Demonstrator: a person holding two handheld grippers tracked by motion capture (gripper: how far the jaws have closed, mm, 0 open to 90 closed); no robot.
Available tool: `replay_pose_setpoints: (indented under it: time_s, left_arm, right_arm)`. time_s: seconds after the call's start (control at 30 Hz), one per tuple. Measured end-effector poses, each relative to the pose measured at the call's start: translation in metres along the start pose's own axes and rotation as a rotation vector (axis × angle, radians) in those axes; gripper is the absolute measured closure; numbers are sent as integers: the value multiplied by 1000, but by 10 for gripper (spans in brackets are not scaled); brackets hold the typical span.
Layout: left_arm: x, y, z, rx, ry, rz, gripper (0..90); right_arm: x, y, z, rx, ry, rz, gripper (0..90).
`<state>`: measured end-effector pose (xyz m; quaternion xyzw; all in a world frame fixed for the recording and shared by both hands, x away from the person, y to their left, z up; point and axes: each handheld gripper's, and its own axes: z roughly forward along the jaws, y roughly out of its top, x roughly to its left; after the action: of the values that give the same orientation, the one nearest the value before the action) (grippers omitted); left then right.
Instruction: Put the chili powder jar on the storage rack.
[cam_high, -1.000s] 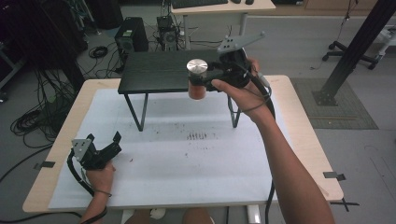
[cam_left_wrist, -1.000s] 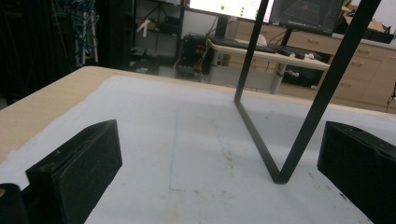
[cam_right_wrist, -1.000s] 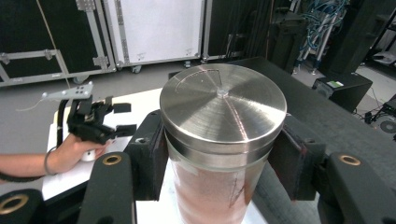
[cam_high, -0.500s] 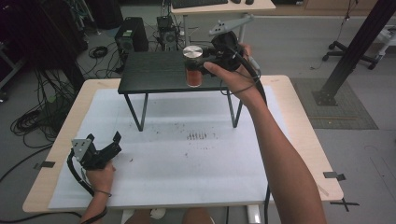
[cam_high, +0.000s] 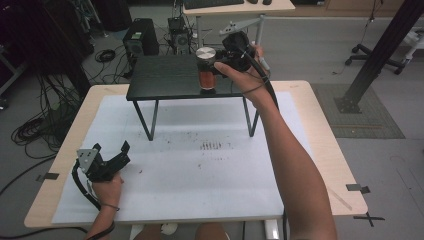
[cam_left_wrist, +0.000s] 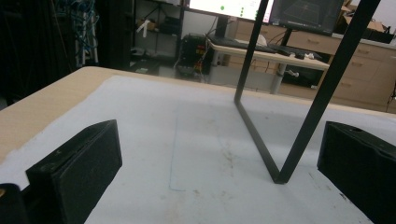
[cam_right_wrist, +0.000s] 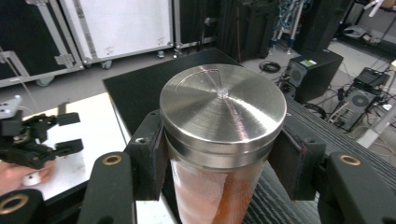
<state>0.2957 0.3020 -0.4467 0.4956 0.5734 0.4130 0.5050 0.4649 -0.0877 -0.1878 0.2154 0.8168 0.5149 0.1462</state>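
Over the black slatted shelf (cam_high: 170, 77), my right hand-held gripper (cam_high: 216, 64) clamps the steel-lidded amber glass jar (cam_high: 206, 70) upright, apparently for setting down

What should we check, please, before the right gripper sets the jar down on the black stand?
1. Right gripper clamped on jar: ok.
2. Metal lid seated on the jar: ok.
3. Jar over the black stand: ok.
4. Jar base touching the stand top: cannot tell.
5. Jar upright: ok.
6. Left gripper open, resting apart on the white mat: ok.
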Motion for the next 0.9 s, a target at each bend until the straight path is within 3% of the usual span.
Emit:
replay_pose_setpoints:
  time_s: [0.9]
  left_arm:
    - [0,0,0,1,-1,3,2]
  right_arm:
    - [-7,-9,14,8,-18,24,432]
